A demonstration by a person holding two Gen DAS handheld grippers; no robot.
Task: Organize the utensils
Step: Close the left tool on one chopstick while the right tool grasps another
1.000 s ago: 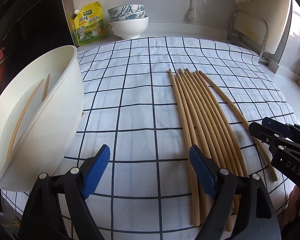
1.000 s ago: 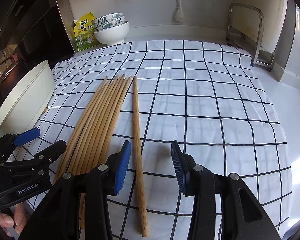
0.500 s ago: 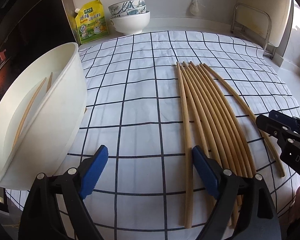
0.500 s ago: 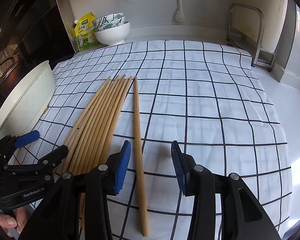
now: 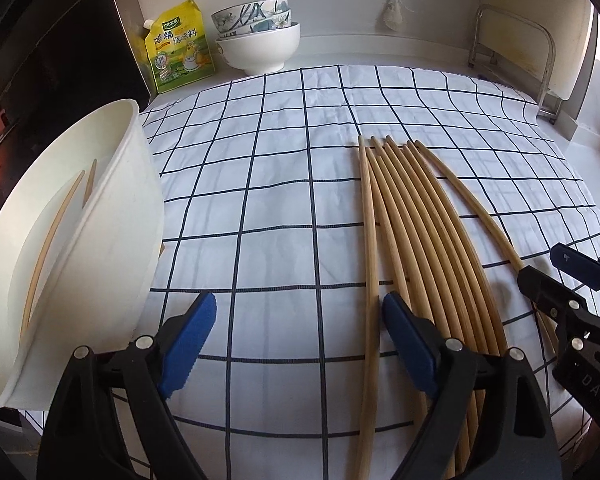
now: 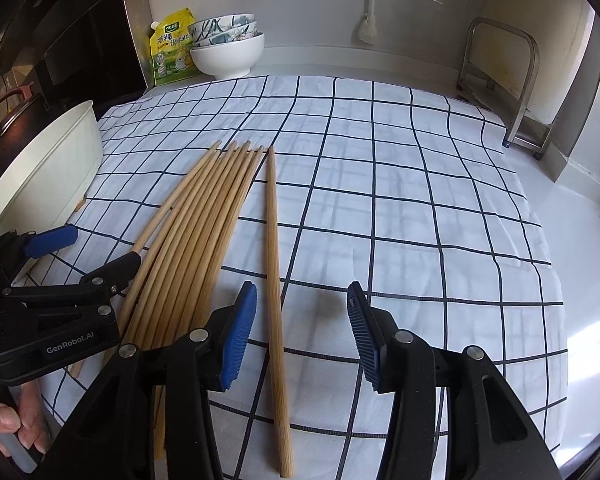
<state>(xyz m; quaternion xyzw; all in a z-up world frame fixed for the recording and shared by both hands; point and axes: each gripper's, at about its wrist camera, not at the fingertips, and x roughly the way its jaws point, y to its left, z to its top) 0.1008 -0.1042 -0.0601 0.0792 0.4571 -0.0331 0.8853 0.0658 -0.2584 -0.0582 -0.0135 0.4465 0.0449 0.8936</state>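
Left wrist view first: the left gripper point(image 5: 298, 338) hangs over the checked cloth point(image 5: 260, 208) with its jaws spread wide and empty, blue pads well apart. One lone chopstick point(image 5: 370, 264) runs up between the pads, close to the right-hand one but touched by neither. Just right of it lies the main bundle of chopsticks point(image 5: 432, 236), side by side on the cloth, their near ends passing under the right-hand finger. At the left edge sits a white tub point(image 5: 112, 240), tilted in this view, and two chopsticks in the tub point(image 5: 56, 224) lean against its inner wall. The right gripper point(image 5: 556, 276) pokes in from the right, above the outermost stick. At the back of the surface stand a yellow seasoning pouch point(image 5: 180, 46) and stacked bowls point(image 5: 258, 36).

Over to the right wrist view: the right gripper point(image 6: 302, 332) has its jaws partly apart and opening, holding nothing. A single chopstick point(image 6: 276, 280) lies between the pads, nearer the left one, flat on the cloth point(image 6: 400, 200), no pad pressing on it. The bundle point(image 6: 196, 232) fans out just to its left. The left gripper point(image 6: 96, 256) reaches in from the left edge above the bundle's outer sticks, a person's hand point(image 6: 10, 424) on its handle. The tub point(image 6: 48, 168) sits behind it.
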